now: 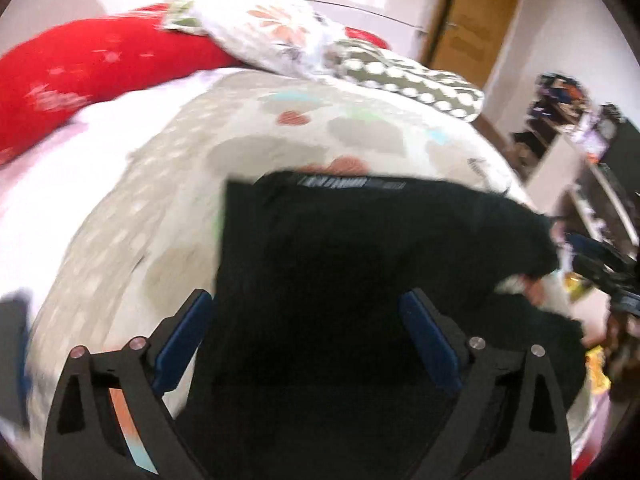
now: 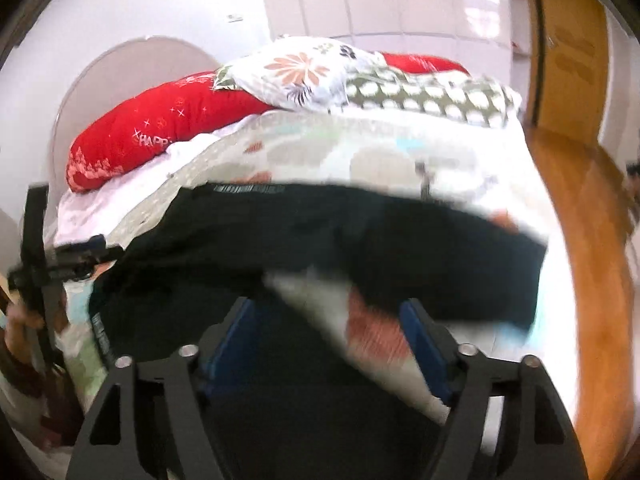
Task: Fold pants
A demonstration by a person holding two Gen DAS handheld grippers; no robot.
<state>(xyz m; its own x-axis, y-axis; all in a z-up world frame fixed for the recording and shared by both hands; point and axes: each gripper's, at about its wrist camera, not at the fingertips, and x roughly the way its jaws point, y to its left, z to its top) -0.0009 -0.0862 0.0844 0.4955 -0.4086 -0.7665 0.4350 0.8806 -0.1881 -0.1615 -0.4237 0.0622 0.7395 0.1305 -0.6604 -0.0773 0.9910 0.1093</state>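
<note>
Clearly we hold both tools spread wide and empty: our left gripper (image 1: 306, 334) over the black fabric pants (image 1: 360, 248), our right gripper (image 2: 328, 344) likewise. The pants lie part-folded on the patterned bedspread (image 1: 168, 184), one leg trailing toward three o'clock; more folds seem left. Blur hides the layers. Red pillow (image 2: 160, 128) at eleven.

A pair of black fabric pants (image 1: 340, 264) is seen lying on a pale patterned bedspread, partly folded. A straight edge with a small grey printed label is turned toward the pillows. In the right wrist view the dark cloth (image 2: 304, 232) is spread in a wide band across the bed, one end reaching toward the bed's wooden-floor side, a triangular gap of bedspread being left below it.
</note>
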